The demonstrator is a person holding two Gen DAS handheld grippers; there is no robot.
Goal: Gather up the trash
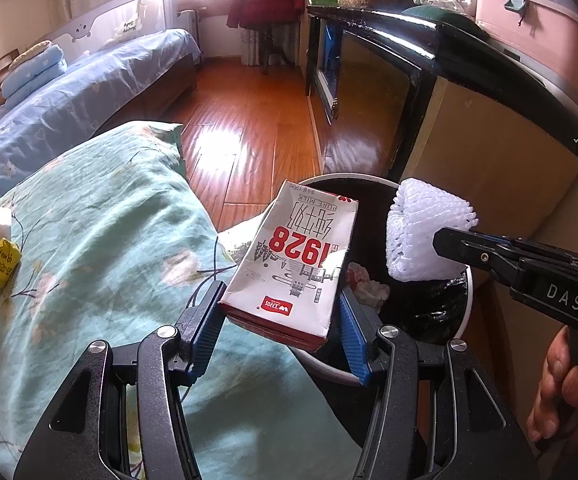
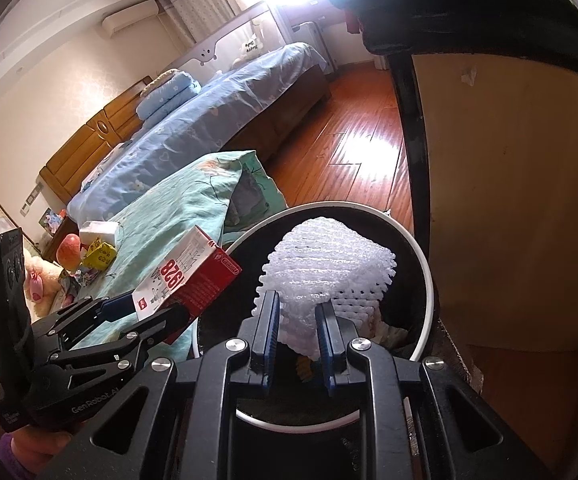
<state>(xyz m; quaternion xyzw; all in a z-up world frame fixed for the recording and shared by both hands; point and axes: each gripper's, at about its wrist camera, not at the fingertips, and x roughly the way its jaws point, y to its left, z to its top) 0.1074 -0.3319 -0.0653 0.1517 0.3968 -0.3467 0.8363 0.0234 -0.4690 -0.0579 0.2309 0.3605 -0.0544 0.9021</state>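
Left gripper [image 1: 279,320] clamps the milk carton [image 1: 293,264] by its near end, blue pads half apart on its sides. The carton's long axis runs away from the fingers, far end tipped up over the near rim of the trash bin [image 1: 467,308]. Its print reads "1928" and "PURE MILK", upside down. Right gripper [image 2: 297,322] is nearly closed, pinching the white foam fruit net [image 2: 329,264] above the bin's black-lined mouth. "DAS" shows on that gripper's body.
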